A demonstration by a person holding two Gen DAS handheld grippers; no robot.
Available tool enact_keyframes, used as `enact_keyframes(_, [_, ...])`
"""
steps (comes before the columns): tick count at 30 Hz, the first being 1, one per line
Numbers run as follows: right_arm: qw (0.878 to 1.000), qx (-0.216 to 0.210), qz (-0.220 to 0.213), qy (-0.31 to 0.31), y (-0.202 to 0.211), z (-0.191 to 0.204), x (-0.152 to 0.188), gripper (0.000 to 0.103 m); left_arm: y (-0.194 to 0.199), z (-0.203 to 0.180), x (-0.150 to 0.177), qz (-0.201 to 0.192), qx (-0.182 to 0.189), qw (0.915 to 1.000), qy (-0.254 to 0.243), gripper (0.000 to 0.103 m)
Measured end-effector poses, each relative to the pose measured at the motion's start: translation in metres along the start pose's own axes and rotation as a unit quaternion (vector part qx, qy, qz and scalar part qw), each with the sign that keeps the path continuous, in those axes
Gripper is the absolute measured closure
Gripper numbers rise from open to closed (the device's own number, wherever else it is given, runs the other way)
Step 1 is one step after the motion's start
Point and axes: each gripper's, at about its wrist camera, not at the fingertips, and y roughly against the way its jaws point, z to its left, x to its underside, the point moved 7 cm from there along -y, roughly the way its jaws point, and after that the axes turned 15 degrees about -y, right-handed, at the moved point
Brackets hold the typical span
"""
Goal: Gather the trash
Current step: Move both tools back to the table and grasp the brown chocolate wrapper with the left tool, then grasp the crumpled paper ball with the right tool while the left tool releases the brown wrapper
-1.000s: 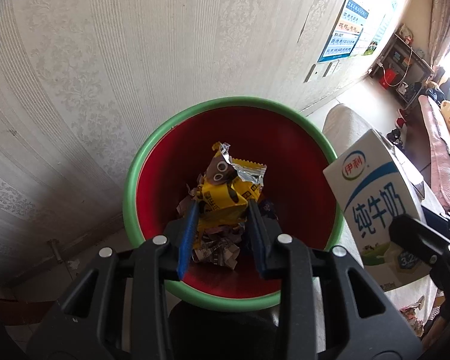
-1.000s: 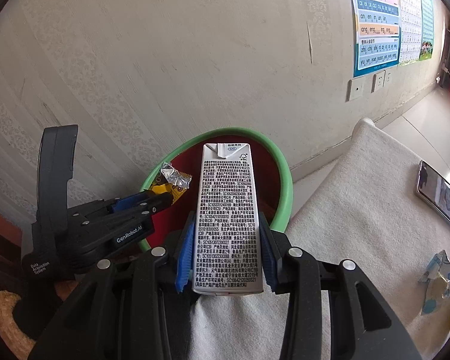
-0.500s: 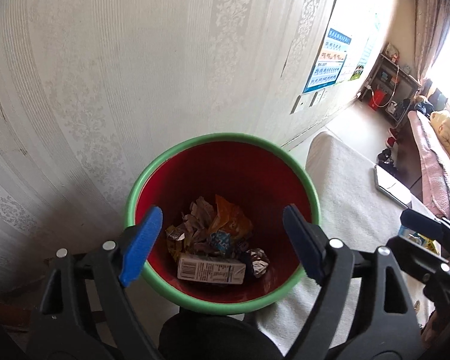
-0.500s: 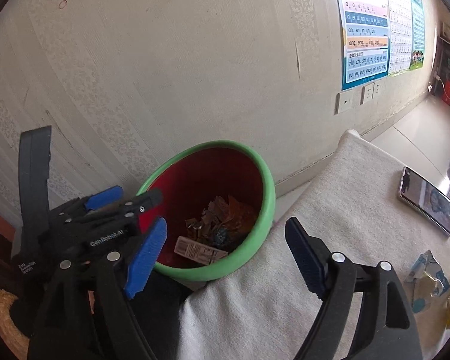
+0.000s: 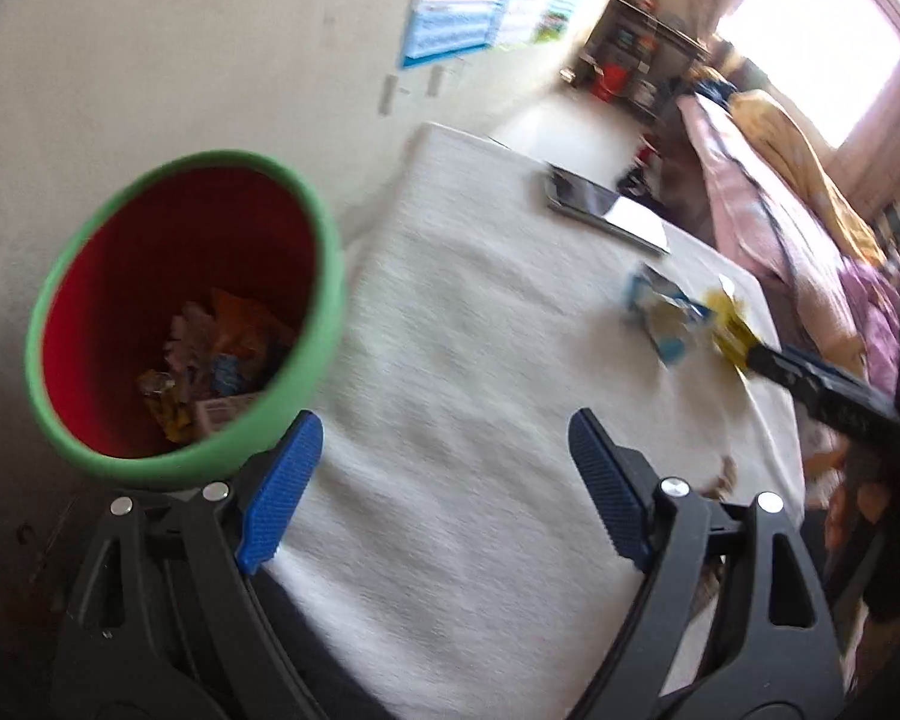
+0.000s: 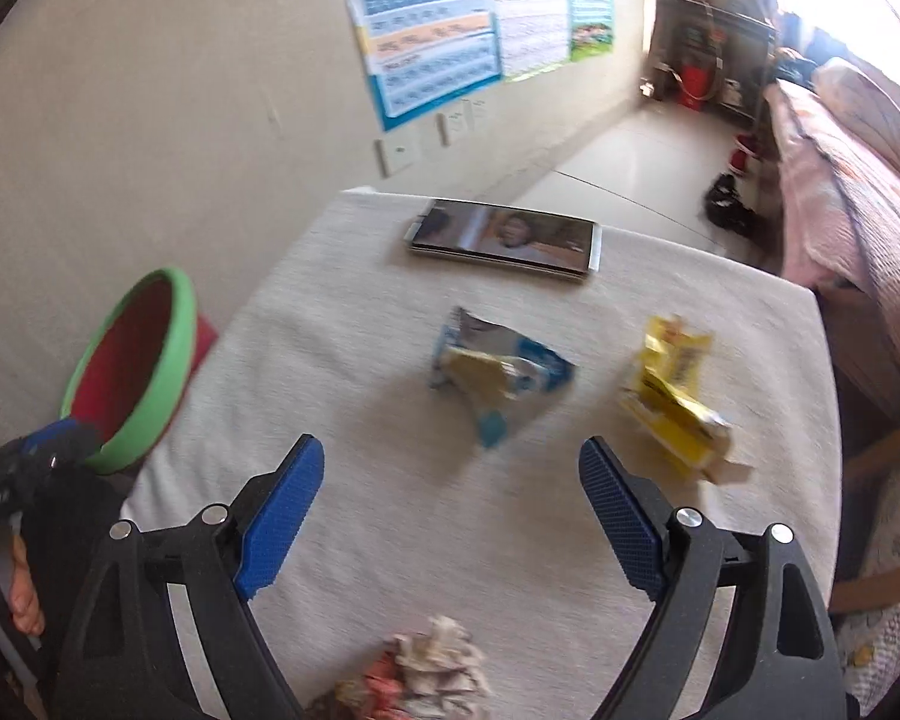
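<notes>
Both claws spread apart, empty: left claw [image 5: 444,480], right claw [image 6: 450,498]. Bin [image 5: 330,300] beside table holds trash. Blue wrapper [image 6: 498,378], yellow wrapper [image 6: 672,402], crumpled paper [image 6: 432,666] left on tablecloth [image 6: 390,480].

Light: daylight from a blown-out window [image 5: 810,42] far right of the claw.
Blur: motion smear on wrappers [image 6: 498,375] ahead.
Edges: fisheye bending, dark corners.
</notes>
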Motion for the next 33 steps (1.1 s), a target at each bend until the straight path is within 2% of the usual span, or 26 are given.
enact_keyframes(3, [0.999,-0.012,0.023,-0.034,0.003,-0.024,0.008,0.019,-0.014,-0.072,0.015,0.031,0.068,0.9931,-0.091,0.022])
enact_keyframes(6, [0.998,-0.027,0.045,-0.033,0.006,-0.032,0.025,0.019,-0.03,-0.124,0.038,0.08,0.121,0.9782,-0.149,0.022])
enact_keyframes(8, [0.998,-0.029,0.055,-0.028,0.005,-0.031,0.035,0.019,-0.041,-0.15,0.056,0.111,0.138,0.9678,-0.179,0.022])
enact_keyframes(10, [0.997,-0.032,0.068,-0.035,-0.002,-0.032,0.042,0.019,-0.053,-0.163,0.073,0.138,0.123,0.9606,-0.208,0.037])
enact_keyframes(12, [0.996,-0.038,0.078,-0.038,-0.002,-0.031,0.048,0.019,-0.061,-0.166,0.083,0.162,0.128,0.9565,-0.207,0.067])
enact_keyframes(15, [0.995,-0.047,0.086,-0.027,0.001,-0.027,0.054,0.019,-0.062,-0.15,0.078,0.158,0.129,0.9649,-0.165,0.08])
enact_keyframes(19, [0.992,-0.063,0.105,-0.028,0.004,-0.023,0.063,0.019,-0.057,-0.107,0.057,0.129,0.087,0.982,-0.107,0.081])
enact_keyframes(21, [0.99,-0.072,0.12,-0.033,0.003,-0.02,0.069,0.019,-0.055,-0.083,0.05,0.119,0.063,0.9875,-0.082,0.081])
enact_keyframes(24, [0.988,-0.077,0.128,-0.033,0.002,-0.017,0.076,0.019,-0.05,-0.057,0.041,0.106,0.034,0.9918,-0.064,0.081])
enact_keyframes(28, [0.986,-0.084,0.139,-0.034,-0.003,-0.007,0.081,0.019,-0.044,-0.041,0.027,0.081,-0.003,0.9948,-0.062,0.08])
enact_keyframes(33, [0.988,-0.085,0.13,-0.005,-0.001,0.006,0.084,0.019,-0.027,-0.019,0.01,0.03,-0.042,0.9976,-0.046,0.046])
